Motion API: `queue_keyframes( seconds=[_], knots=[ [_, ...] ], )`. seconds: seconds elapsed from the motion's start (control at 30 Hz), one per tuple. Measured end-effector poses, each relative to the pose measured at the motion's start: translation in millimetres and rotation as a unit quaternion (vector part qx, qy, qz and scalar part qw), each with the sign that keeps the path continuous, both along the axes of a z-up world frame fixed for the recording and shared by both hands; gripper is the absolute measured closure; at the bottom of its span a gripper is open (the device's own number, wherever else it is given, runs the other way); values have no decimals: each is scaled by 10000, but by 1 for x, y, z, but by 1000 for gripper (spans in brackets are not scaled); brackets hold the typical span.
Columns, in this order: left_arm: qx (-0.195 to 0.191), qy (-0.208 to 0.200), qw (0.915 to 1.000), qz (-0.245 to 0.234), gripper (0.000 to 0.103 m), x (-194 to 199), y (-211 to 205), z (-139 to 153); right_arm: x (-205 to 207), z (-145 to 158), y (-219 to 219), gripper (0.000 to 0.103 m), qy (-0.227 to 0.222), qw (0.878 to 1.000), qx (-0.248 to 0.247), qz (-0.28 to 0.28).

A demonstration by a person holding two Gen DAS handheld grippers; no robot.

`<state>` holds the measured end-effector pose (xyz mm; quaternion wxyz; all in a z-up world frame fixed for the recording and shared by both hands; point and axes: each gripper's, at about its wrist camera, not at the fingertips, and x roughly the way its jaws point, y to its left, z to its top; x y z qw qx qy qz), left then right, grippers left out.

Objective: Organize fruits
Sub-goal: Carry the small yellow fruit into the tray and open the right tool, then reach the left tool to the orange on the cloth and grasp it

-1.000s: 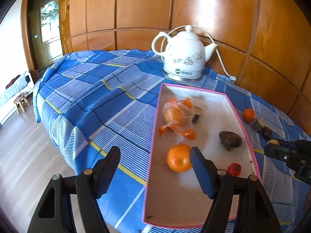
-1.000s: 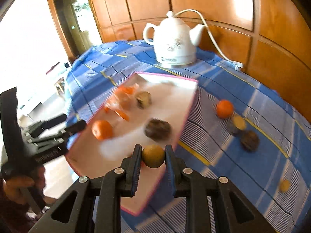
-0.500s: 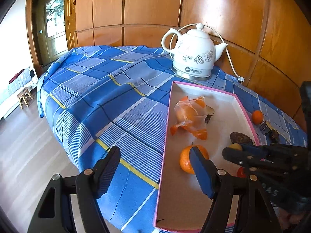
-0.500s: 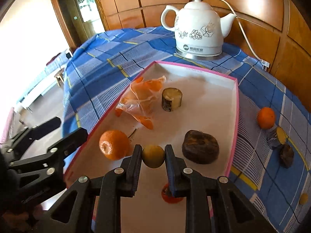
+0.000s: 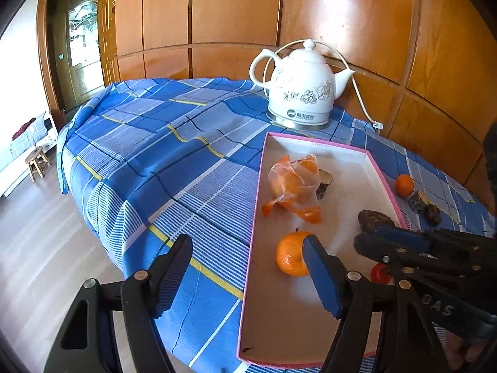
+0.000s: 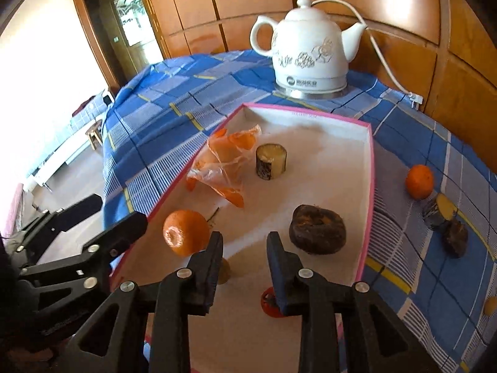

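Table (image 5: 174, 161) draped in a blue checked cloth (image 5: 133, 143), backed by wooden panels.

White kettle (image 5: 303, 93) with flower print, upright on its metal base at 12 o'clock of the tray, cord trailing toward 2 o'clock.

Pink-rimmed tray (image 6: 313, 171), long and shallow, lying flat on the cloth and holding most of the fruit.

Left tool (image 5: 247, 242) released, jaws spread wide with nothing between them, hovering over the tray's left rim and the cloth beside it.

Right tool (image 6: 245, 237) released, jaws just parted and empty, pointed steeply down over the near end of the tray.

Clear bag of orange peel (image 6: 226, 158) at 11 o'clock in the tray, seen from the right wrist.

Dark brown fruit (image 6: 316, 233) at 1 o'clock of the right tool, close to the tray's right rim.

Orange (image 6: 184, 233) at 10 o'clock of the right tool, near the tray's left rim.

Short cut stub (image 6: 271, 161) standing on end just beside the bag.

Second orange (image 6: 419, 181) on the cloth outside the tray, at 3 o'clock, with two dark pieces (image 6: 438, 214) just below it.

Small yellowish fruit (image 6: 224, 275) resting on the tray floor, half hidden behind the right tool's left finger.

Small red fruit (image 6: 268, 303) on the tray floor, partly hidden under the right finger.
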<state>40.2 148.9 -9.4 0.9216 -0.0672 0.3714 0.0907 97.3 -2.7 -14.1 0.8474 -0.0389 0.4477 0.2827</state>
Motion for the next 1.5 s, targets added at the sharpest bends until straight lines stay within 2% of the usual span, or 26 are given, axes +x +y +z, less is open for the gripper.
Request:
queue_keyframes(
  seconds=[0.37,0.57,0.93,1.27,1.37,1.5],
  knots=[
    [157,-154,9994,-285,30,-6,-19,10,-18,32,-33,70,-374,9988,194,-243],
    [265,-222,9980,-534,30,-9,-34,16,-20,45,-66,70,-496,9972,182,-534],
    [464,-246,9944,-915,30,-8,-58,21,-16,55,-135,70,-652,9923,-350,-993],
    [607,-229,9897,-1278,30,-4,-79,24,-9,56,-192,70,-591,9872,-729,-1286],
    [631,-228,9861,-1521,30,-2,-88,27,-5,53,-214,70,-524,9846,-892,-1409],
    [589,-164,9803,-1877,35,10,-99,34,1,45,-244,70,-454,9784,-1145,-1659]
  ],
)
